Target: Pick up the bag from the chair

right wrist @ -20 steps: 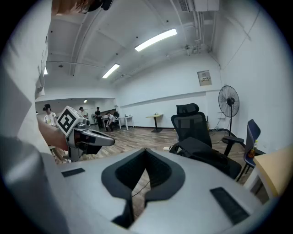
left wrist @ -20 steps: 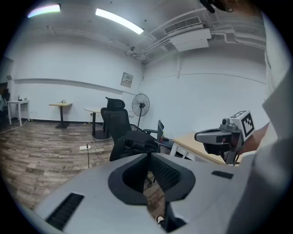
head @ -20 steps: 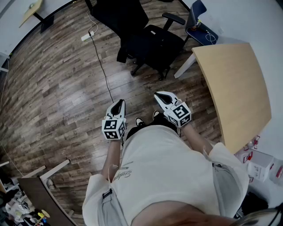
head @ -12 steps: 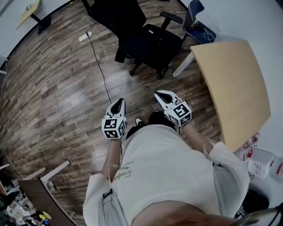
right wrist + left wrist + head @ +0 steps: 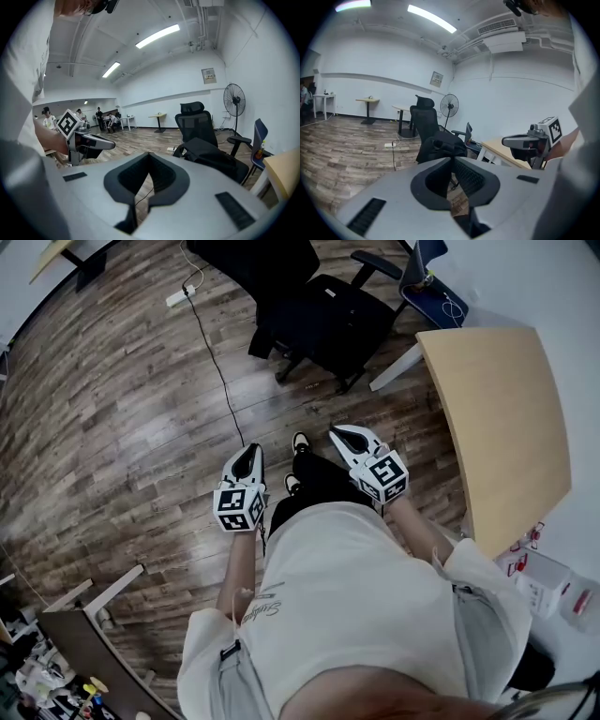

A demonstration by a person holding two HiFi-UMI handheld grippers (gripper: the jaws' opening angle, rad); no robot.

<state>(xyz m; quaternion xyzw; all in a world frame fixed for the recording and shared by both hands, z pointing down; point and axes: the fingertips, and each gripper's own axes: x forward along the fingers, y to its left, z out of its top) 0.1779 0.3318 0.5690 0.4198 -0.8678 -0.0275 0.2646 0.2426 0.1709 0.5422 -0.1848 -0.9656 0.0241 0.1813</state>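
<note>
A black bag [image 5: 323, 322] lies across the seat of a black office chair [image 5: 253, 263] at the top of the head view, a corner of it hanging off the seat's left side. My left gripper [image 5: 248, 456] and right gripper [image 5: 341, 434] are held side by side in front of the person's body, both shut and holding nothing, well short of the chair. The left gripper view shows its shut jaws [image 5: 451, 159] with the bag [image 5: 445, 144] beyond them. In the right gripper view the jaws [image 5: 149, 153] are shut, with the bag [image 5: 213, 155] on the chair [image 5: 194, 121] to the right.
A light wooden table [image 5: 497, 427] stands at the right, a blue chair [image 5: 427, 292] behind it. A power strip [image 5: 181, 298] and its cable [image 5: 220, 390] run over the wooden floor left of the chair. A standing fan [image 5: 234, 101] is behind the chair. People stand far off [image 5: 101, 117].
The person's leg and shoe have swung forward between the two grippers. Both grippers stay shut and side by side; the view has shifted slightly.
</note>
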